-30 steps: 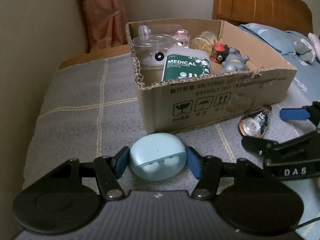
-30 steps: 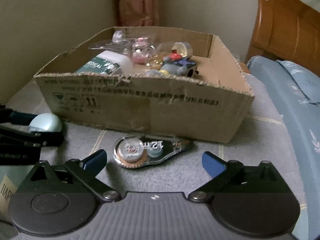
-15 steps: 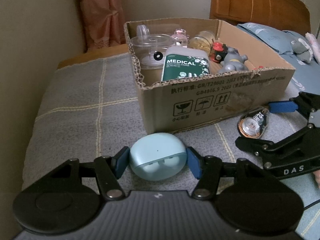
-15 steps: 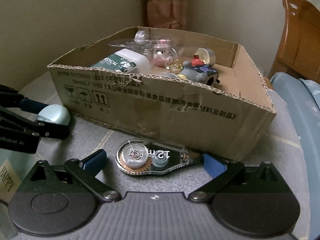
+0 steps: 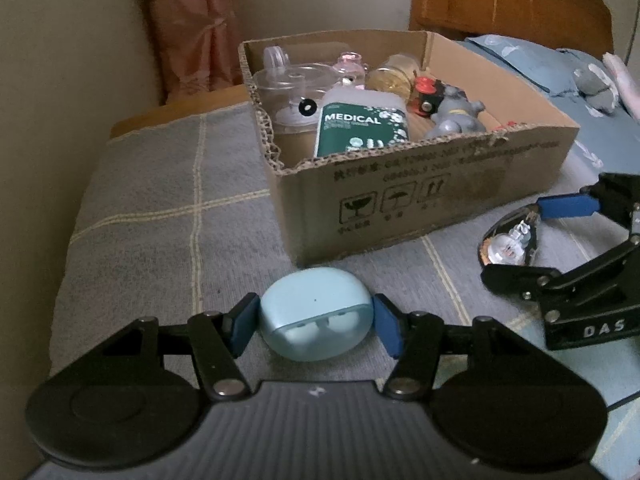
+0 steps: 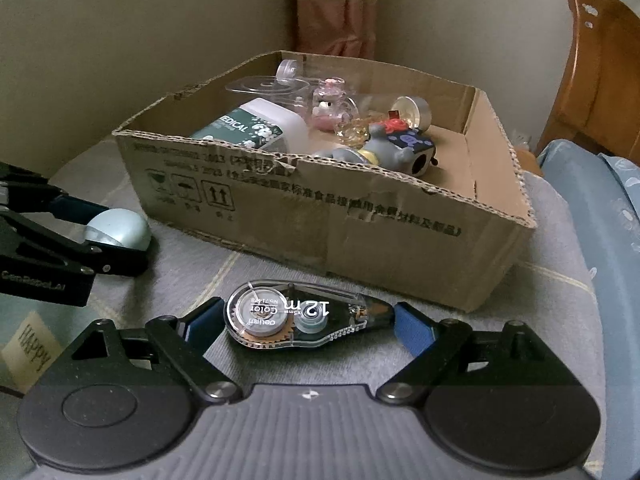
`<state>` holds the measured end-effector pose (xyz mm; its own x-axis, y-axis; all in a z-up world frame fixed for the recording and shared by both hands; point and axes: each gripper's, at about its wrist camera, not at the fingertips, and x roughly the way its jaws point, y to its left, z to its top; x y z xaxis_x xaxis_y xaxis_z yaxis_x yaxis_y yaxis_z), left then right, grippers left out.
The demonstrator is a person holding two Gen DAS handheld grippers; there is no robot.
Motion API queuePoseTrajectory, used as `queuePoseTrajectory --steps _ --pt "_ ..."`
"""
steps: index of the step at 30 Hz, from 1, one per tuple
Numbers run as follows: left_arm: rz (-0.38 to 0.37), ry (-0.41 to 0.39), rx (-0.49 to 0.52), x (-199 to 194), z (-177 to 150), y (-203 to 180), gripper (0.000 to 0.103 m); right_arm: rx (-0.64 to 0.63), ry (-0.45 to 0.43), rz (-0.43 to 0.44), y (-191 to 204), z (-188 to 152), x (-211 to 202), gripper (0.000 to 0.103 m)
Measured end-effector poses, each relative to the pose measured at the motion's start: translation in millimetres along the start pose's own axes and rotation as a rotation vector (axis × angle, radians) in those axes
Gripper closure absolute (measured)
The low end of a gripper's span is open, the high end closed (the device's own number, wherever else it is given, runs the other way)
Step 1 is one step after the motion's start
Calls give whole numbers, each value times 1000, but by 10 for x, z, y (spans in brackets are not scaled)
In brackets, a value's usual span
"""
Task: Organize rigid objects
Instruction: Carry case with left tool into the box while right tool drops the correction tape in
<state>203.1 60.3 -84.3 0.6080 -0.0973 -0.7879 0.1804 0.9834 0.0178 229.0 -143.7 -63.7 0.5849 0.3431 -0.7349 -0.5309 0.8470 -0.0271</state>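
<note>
A pale blue earbud case sits on the grey checked cloth in front of the cardboard box. My left gripper is shut on the case, one blue pad on each side. The case also shows in the right wrist view. A clear correction tape dispenser lies on the cloth before the box. My right gripper straddles the dispenser, its pads at or near both ends; contact is unclear. The dispenser also shows in the left wrist view.
The box holds a green MEDICAL bottle, clear plastic lids, a small pink jar, a grey figurine and a toy. A card reading HAPPY lies at left. Wooden headboard and blue bedding lie behind.
My right gripper has moved forward and its fingers have narrowed around the tape dispenser. My left gripper stays shut on the earbud case in the same spot.
</note>
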Motion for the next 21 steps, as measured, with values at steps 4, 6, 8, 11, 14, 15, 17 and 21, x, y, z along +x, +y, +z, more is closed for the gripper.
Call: queuePoseTrajectory --steps 4,6,8,11,14,15,17,21 --pt "-6 1 20 -104 4 -18 43 -10 4 15 -27 6 -151 10" --pt "-11 2 28 -166 15 -30 43 -16 3 19 -47 15 -247 10" --pt "-24 0 40 -261 33 -48 43 -24 0 29 -62 27 -345 10" --pt "-43 -7 60 -405 84 -79 43 -45 -14 38 -84 60 -509 10" --pt "-59 -25 92 -559 165 -144 43 -61 -39 50 -117 113 -679 10" --pt "-63 -33 105 -611 205 -173 43 -67 -46 55 -125 136 -730 10" --pt "-72 -53 127 -695 293 -229 43 -74 -65 59 -152 186 -828 10" --pt "-96 -89 157 -789 517 -330 43 -87 -99 58 -213 289 -962 10"
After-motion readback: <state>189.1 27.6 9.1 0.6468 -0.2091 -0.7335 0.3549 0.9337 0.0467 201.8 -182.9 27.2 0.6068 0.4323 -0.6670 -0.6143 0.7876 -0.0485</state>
